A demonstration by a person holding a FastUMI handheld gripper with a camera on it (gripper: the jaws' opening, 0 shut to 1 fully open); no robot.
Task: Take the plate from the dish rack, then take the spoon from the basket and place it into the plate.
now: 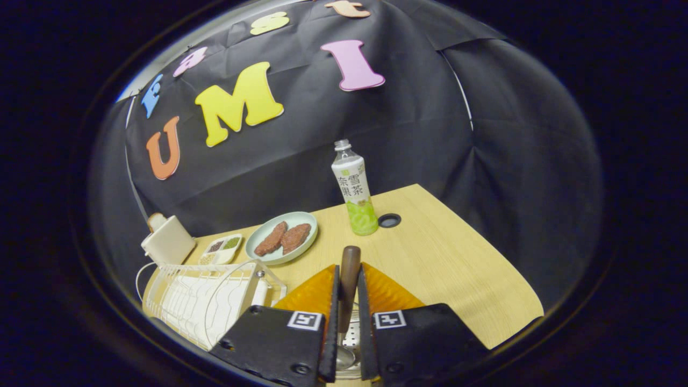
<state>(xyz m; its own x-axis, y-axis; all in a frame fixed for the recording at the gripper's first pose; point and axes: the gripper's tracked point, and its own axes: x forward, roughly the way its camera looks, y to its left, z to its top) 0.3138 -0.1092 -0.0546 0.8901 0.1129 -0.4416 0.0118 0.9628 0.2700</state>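
Observation:
My gripper [348, 275] is shut on the spoon [349, 260], both fingers pressing on its dark brown handle, which stands up between them. The spoon's metal bowl hangs low between the fingers, just above a perforated metal basket [352, 332]; whether it touches the basket I cannot tell. Beyond the fingers and to the left, a pale green plate [307, 223] rests on the wooden table with two brown pieces of food on it. The white wire dish rack [209, 295] stands left of the fingers, nearer than the plate, with no plate in it.
A drink bottle [355, 193] stands upright beyond the fingers, right of the plate, with a black round cable hole [389, 220] beside it. A small white compartment tray [220, 249] and a cream box-shaped appliance [167, 242] sit behind the rack. The table edge [484, 252] runs along the right.

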